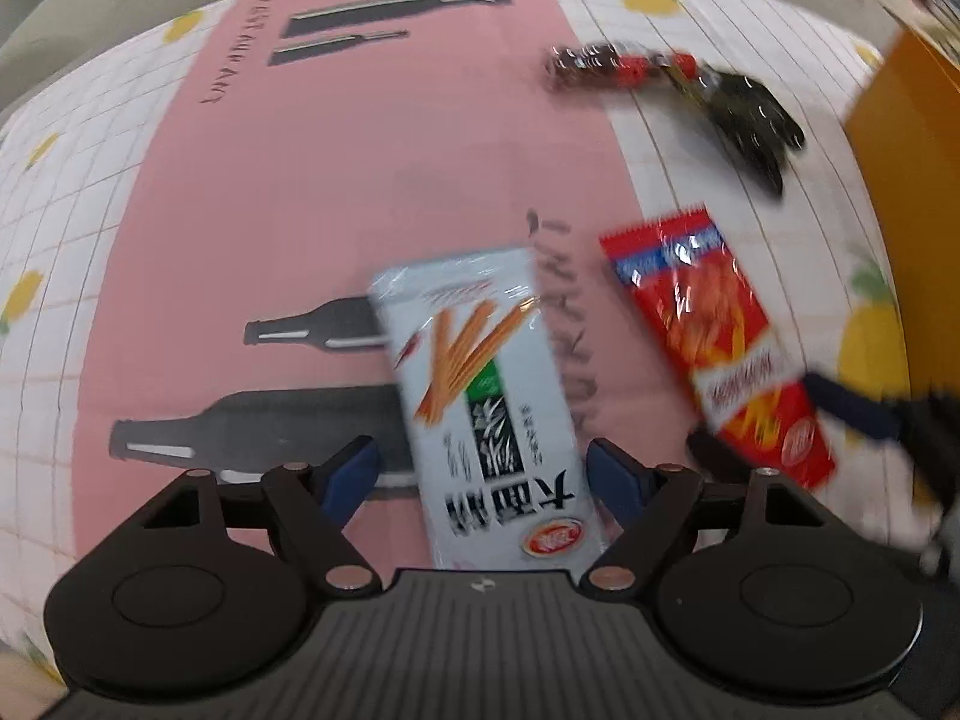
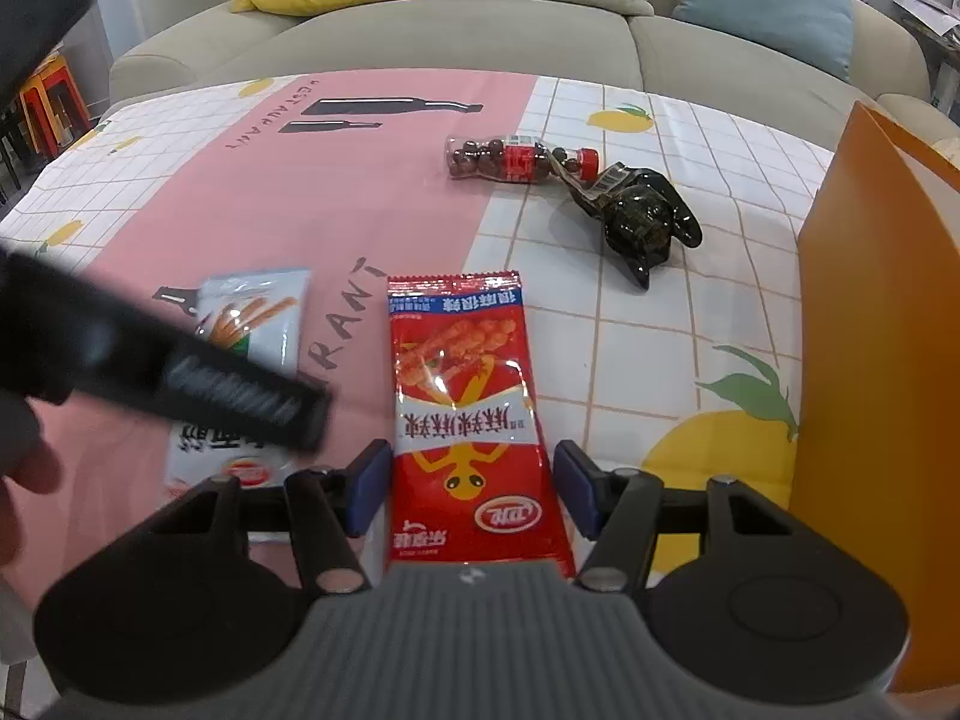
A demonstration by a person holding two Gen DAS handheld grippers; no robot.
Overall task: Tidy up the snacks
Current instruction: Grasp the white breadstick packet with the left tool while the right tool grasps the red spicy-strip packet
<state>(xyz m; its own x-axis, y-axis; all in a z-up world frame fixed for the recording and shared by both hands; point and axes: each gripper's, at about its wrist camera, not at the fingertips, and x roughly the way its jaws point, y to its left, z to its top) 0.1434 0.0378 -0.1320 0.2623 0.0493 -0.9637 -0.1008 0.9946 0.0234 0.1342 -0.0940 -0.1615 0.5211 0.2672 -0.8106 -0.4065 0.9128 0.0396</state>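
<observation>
The white packet point(image 1: 492, 414) lies lengthwise between the left gripper point(image 1: 483, 474) fingers, spread wide; the red packet point(image 2: 474, 420) likewise sits between the right gripper point(image 2: 468, 486), open, untouched

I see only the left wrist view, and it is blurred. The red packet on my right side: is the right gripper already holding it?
Observer: Not yet. The right gripper has its jaws on either side of the red packet, which lies flat on the cloth; small gaps show.
Operator: What is the blurred thing further back?
Observer: A clear bottle with a red cap, on its side, full of round brown balls.
Operator: And the orange shape at the edge?
Observer: An upright orange panel right of that gripper; box or bag, I cannot tell.
</observation>
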